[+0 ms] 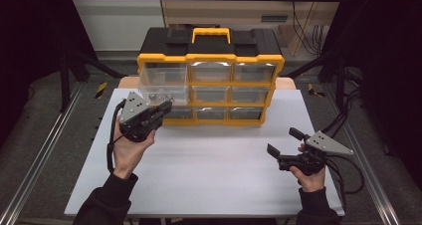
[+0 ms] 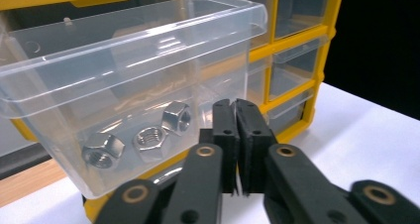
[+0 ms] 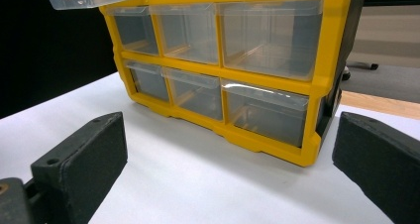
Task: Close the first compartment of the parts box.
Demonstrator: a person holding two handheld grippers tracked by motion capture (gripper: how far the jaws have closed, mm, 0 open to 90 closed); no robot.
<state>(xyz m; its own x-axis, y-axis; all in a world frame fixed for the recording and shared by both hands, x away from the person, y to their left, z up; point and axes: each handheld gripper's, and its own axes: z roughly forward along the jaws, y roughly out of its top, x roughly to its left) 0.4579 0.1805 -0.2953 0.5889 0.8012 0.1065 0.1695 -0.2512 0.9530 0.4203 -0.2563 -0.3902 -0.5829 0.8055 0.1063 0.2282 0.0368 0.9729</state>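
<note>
A yellow-and-black drawer organiser [image 1: 209,75] stands at the far side of the white desk [image 1: 214,170], its top-left clear drawer [image 2: 133,60] pulled well out of its slot. Three steel hex nuts [image 2: 143,137] lie loose on the drawer's floor near the front wall. The left claw [image 2: 236,110], jaws pressed together with nothing between them, sits just below and in front of the open drawer, seemingly touching its lower front edge. The right claw [image 1: 281,143] rests well apart at the near right of the desk, jaws spread wide and empty, facing the organiser's right-hand drawers. Judging by the scene, the drawer is already open and the nuts are inside; what seems left is to push the drawer home, a move the closed left claw looks placed to begin. All other drawers are shut.
</note>
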